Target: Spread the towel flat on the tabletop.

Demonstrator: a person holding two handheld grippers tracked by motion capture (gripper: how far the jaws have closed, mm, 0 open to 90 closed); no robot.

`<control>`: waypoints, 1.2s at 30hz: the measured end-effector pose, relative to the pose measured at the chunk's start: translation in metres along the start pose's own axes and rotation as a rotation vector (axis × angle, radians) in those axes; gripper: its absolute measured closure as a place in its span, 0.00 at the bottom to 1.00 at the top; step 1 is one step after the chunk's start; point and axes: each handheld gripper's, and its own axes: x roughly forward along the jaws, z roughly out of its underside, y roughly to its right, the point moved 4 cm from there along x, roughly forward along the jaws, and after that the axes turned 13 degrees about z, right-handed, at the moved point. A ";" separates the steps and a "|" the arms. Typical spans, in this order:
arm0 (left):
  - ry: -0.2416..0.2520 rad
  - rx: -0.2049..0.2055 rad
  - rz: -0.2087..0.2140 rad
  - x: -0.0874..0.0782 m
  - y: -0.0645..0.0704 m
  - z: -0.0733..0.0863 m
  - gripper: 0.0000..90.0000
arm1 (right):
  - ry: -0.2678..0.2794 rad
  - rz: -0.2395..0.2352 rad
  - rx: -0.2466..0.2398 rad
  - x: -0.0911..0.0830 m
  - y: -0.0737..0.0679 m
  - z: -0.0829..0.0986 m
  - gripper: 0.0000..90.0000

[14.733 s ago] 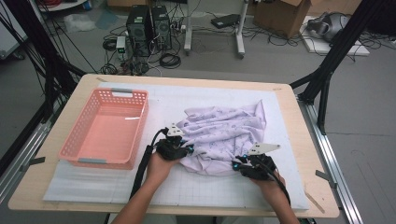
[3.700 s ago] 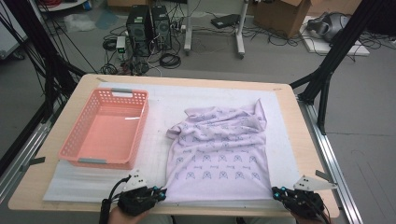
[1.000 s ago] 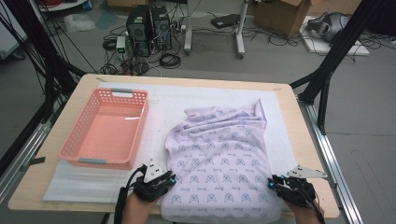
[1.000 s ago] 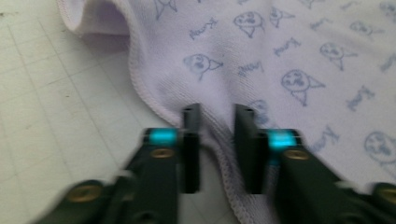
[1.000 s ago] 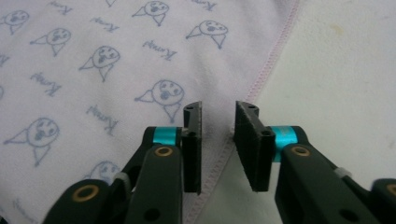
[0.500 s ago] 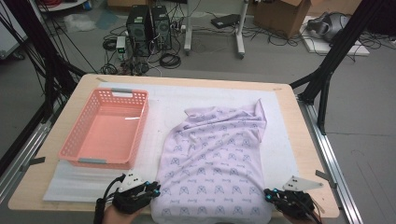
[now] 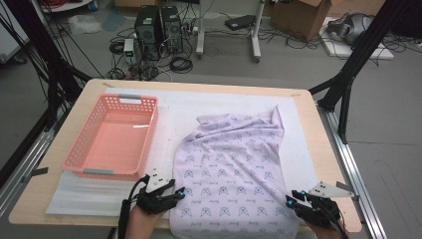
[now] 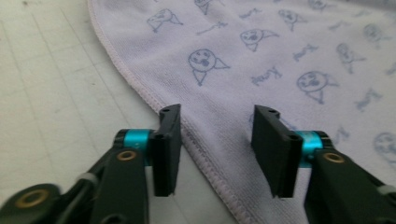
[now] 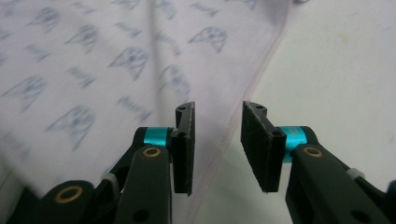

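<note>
A lilac towel (image 7: 234, 164) printed with small blue figures lies spread on the white mat (image 7: 174, 107), its near end hanging over the table's front edge. My left gripper (image 7: 176, 194) is at the towel's near left edge. In the left gripper view it (image 8: 217, 144) stands open, and the hemmed edge of the towel (image 8: 280, 56) runs between the jaws. My right gripper (image 7: 293, 198) is at the near right edge. Seen in the right gripper view, it (image 9: 217, 140) is open over the side edge of the towel (image 9: 93, 60), with nothing pinched.
A pink plastic basket (image 7: 102, 172) with nothing in it stands on the mat to the left of the towel. Bare wooden table (image 7: 328, 149) borders the mat on the right. Computers, cables and boxes sit on the floor beyond the table.
The bunched towel has been drawn out flat and toward the front edge. In the last half second both grippers have shifted a little forward at its near corners.
</note>
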 end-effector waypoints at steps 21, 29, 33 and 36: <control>0.062 -0.074 0.076 -0.018 -0.003 -0.003 0.54 | -0.063 -0.032 -0.047 -0.030 0.000 0.036 0.97; -0.008 -0.096 0.139 0.019 -0.004 -0.016 0.53 | 0.002 -0.013 0.029 -0.037 0.009 0.032 0.76; -0.038 -0.021 0.057 0.021 -0.004 -0.018 0.93 | 0.016 0.016 0.054 -0.022 0.014 0.016 0.73; -0.035 -0.033 0.058 0.014 -0.005 -0.015 0.97 | 0.018 0.018 0.067 -0.010 0.017 0.008 0.73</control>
